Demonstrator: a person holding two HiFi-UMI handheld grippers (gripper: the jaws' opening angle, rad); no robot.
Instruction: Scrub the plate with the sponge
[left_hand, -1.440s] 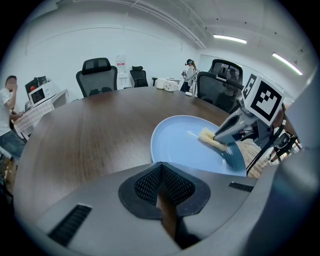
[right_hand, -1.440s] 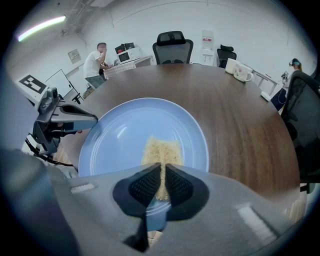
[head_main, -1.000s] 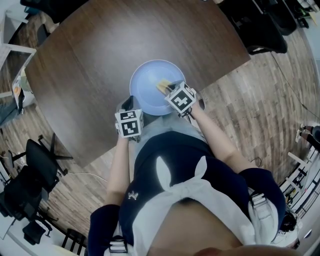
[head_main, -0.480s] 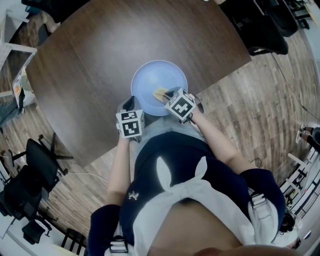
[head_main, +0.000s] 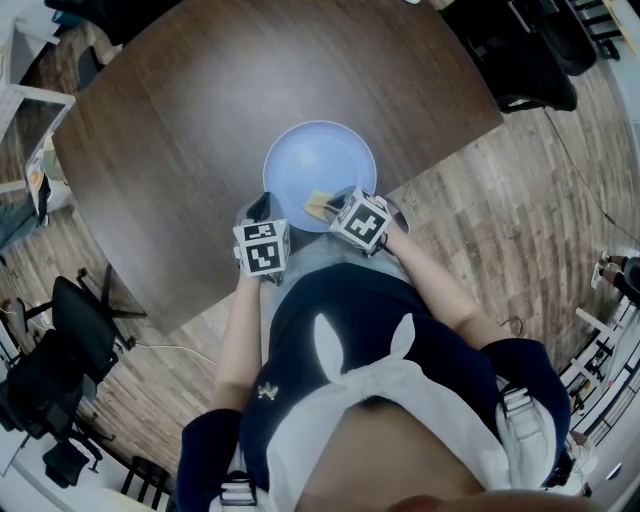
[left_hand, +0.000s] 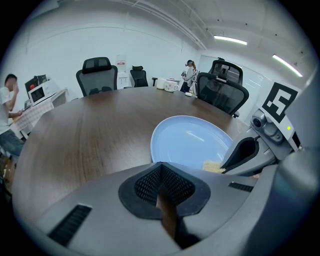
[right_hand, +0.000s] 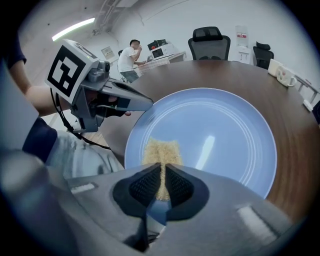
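A pale blue plate lies near the front edge of the dark wooden table. My right gripper is shut on a yellow sponge and presses it on the plate's near rim. In the right gripper view the sponge pokes out past the right gripper onto the plate. My left gripper hovers at the table edge just left of the plate, not touching it. In the left gripper view the left gripper is shut on nothing, with the plate and sponge ahead.
Black office chairs stand round the far side of the table. White cups sit at the table's far edge. A person sits at a desk in the background. Wood floor lies to the right.
My right gripper has dragged the sponge from the plate's middle back to its near rim, towards the person. The left gripper has stayed put.
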